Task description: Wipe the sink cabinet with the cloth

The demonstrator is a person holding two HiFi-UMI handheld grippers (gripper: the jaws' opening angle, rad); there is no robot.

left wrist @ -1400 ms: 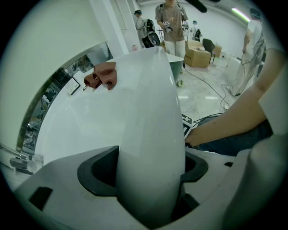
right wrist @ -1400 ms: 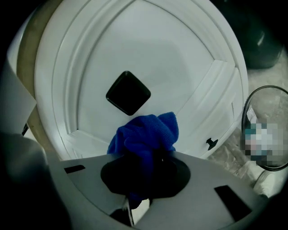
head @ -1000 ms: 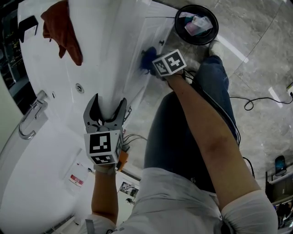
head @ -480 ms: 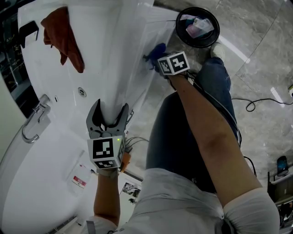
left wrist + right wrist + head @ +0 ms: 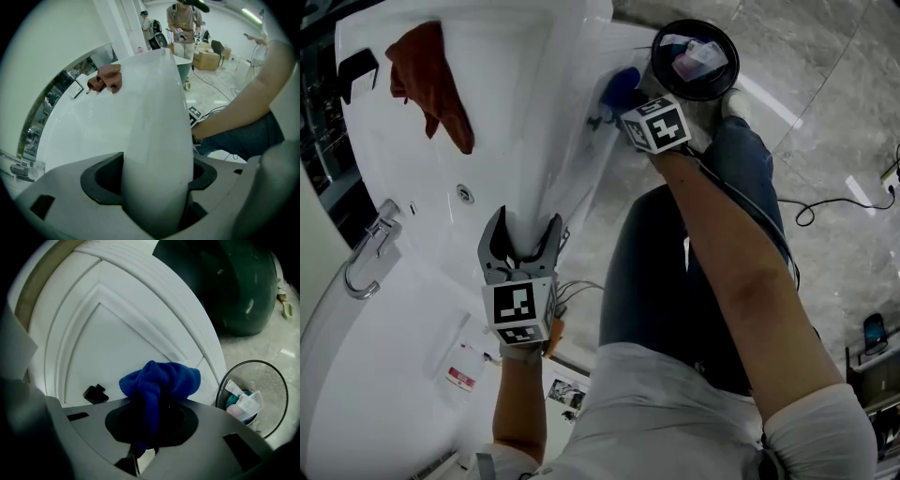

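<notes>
As the right tool (image 5: 626,101), clamped shut on the bunched blue microfibre cloth (image 5: 159,378), pressed it to the white panelled cabinet door (image 5: 108,348) near the small black knob (image 5: 95,393), the left tool (image 5: 525,232) sat wide open astride the white sink rim (image 5: 154,117). Wipe looked mid-way; most of the door probably still left.

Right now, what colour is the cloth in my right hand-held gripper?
Bright blue. The cloth shows best in the right gripper view.
</notes>
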